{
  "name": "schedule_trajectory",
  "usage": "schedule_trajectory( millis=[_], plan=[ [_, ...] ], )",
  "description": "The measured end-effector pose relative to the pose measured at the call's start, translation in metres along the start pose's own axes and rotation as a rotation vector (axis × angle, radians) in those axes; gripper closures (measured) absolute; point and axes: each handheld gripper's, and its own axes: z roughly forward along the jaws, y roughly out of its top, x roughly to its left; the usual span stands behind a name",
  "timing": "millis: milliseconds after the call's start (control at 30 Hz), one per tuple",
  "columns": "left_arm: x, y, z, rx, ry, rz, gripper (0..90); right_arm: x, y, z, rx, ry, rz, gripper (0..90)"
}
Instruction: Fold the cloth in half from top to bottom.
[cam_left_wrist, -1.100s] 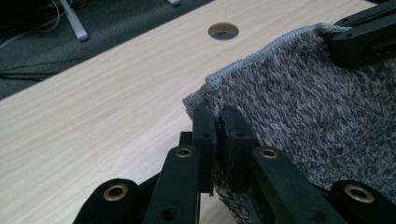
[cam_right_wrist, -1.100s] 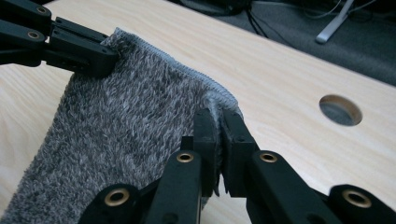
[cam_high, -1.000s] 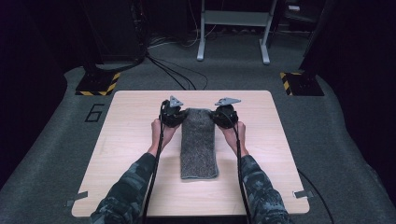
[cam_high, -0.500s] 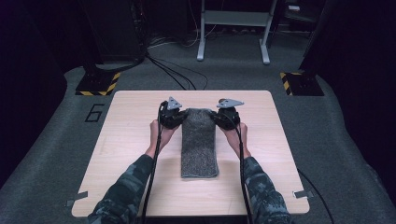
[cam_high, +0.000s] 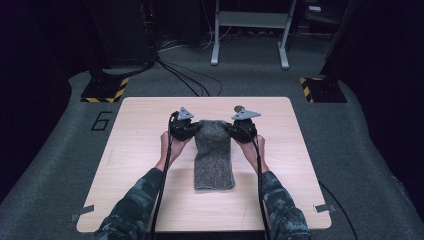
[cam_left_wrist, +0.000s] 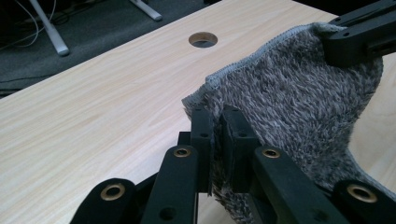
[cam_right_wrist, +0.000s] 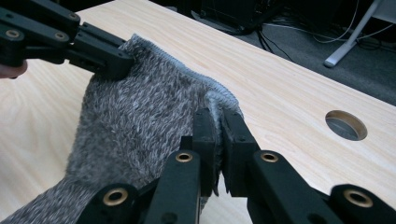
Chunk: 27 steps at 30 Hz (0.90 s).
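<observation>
Towel (cam_high: 214, 157) lengthwise, toward person

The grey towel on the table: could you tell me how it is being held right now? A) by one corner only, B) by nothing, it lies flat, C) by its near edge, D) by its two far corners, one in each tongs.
D: the left tongs and the right tongs each pinch a far corner of the grey towel, lifting that end.

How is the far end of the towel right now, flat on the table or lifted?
Lifted. The left gripper and right gripper each pinch a far corner of the towel, holding it off the table; the near end lies flat.
</observation>
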Motion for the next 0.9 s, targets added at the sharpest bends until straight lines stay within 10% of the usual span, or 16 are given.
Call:
schedule_trajectory(
  millis=[900],
  plan=[
    [-0.029, -0.026, -0.026, -0.012, -0.081, 0.043, 80.8, 0.028, -0.030, -0.034, -0.009, 0.033, -0.067, 84.0]
  ],
)
